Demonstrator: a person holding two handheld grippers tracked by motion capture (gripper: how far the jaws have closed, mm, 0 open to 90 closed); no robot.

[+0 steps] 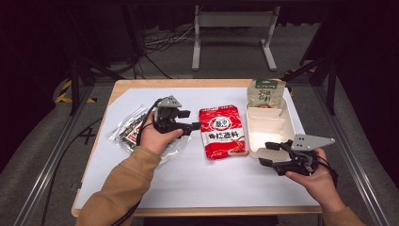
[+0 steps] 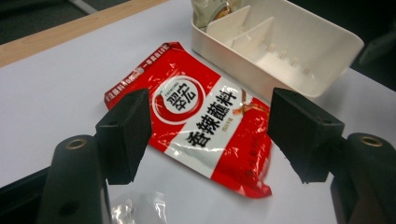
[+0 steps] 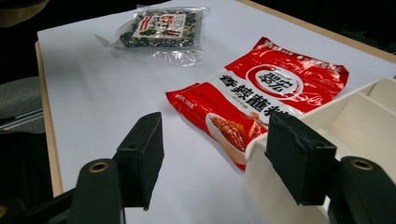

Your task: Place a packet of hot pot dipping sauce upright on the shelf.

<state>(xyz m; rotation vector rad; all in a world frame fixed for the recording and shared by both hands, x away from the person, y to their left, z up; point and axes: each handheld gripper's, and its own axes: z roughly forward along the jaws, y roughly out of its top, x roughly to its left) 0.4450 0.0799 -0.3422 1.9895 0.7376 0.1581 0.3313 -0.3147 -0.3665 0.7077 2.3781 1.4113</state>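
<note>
Closing on the red seasoning packet [image 2: 196, 121], flat on the table [image 1: 188, 183] ahead of the left tongs [image 1: 194, 126], jaws apart and empty; right tongs [image 1: 268, 154] agape at the white divided tray [image 1: 287, 127] corner. Next, judging: lowering onto the packet edge, pinching.

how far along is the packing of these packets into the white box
Done: one green packet already stands in the far end of the white box. In hand: the left claw, open and holding nothing, points at the red packet, which lies flat on the table beside the box; the right claw is open at the box's near corner. Left: the red packet and the clear packet at the table's left.
</note>
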